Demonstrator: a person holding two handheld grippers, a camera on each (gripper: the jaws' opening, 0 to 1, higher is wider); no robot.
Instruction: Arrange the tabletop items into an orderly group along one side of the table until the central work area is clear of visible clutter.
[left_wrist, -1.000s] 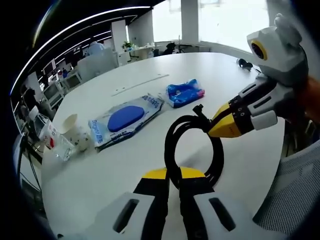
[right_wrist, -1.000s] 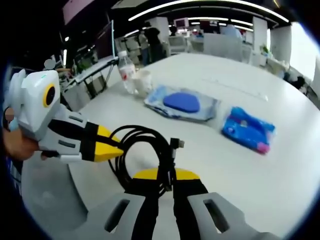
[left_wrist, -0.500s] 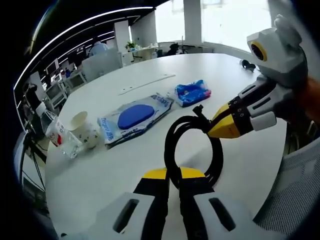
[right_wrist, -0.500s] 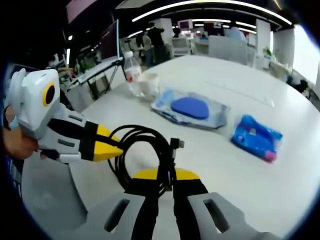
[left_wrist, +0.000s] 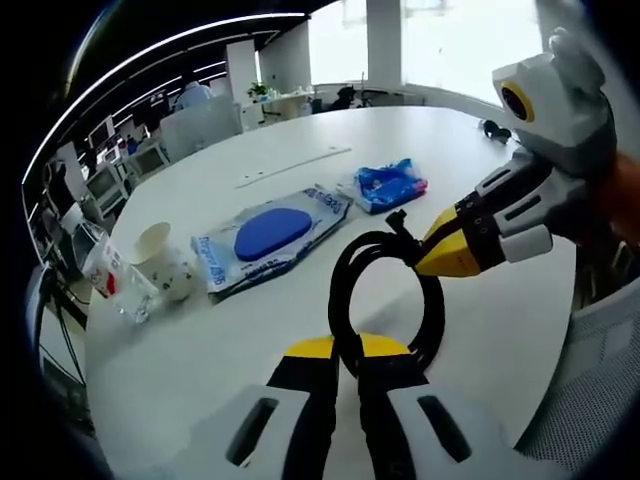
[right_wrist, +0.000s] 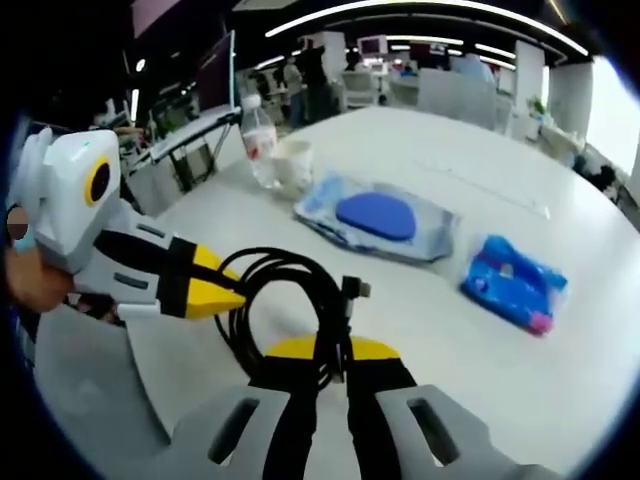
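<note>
Black coiled cable (left_wrist: 385, 300) hangs just over the near edge of the white table (left_wrist: 300, 140), pinched from both ends: the left gripper (left_wrist: 345, 370) has its jaws closed on the near part of the loop, and the right gripper (left_wrist: 425, 255) has its yellow-tipped jaws closed on the plug end. In the right gripper view the same cable (right_wrist: 285, 310) is clamped between that gripper's own jaws (right_wrist: 333, 372), with the left gripper (right_wrist: 235, 292) biting the loop from the left. Compared with half a second ago, both grips on the cable are unchanged; the items beyond sit slightly differently in both views, consistent with the cameras having moved. One cable, then farther out one wet-wipes pack with a blue lid (left_wrist: 265, 235), one small blue packet (left_wrist: 390, 185) to its right, one paper cup (left_wrist: 160, 262) to its left and one clear plastic bottle (left_wrist: 105, 280) touching or just beside the cup. A long thin white strip (left_wrist: 292, 167) lies farther back. Office desks and several people show beyond the table.
</note>
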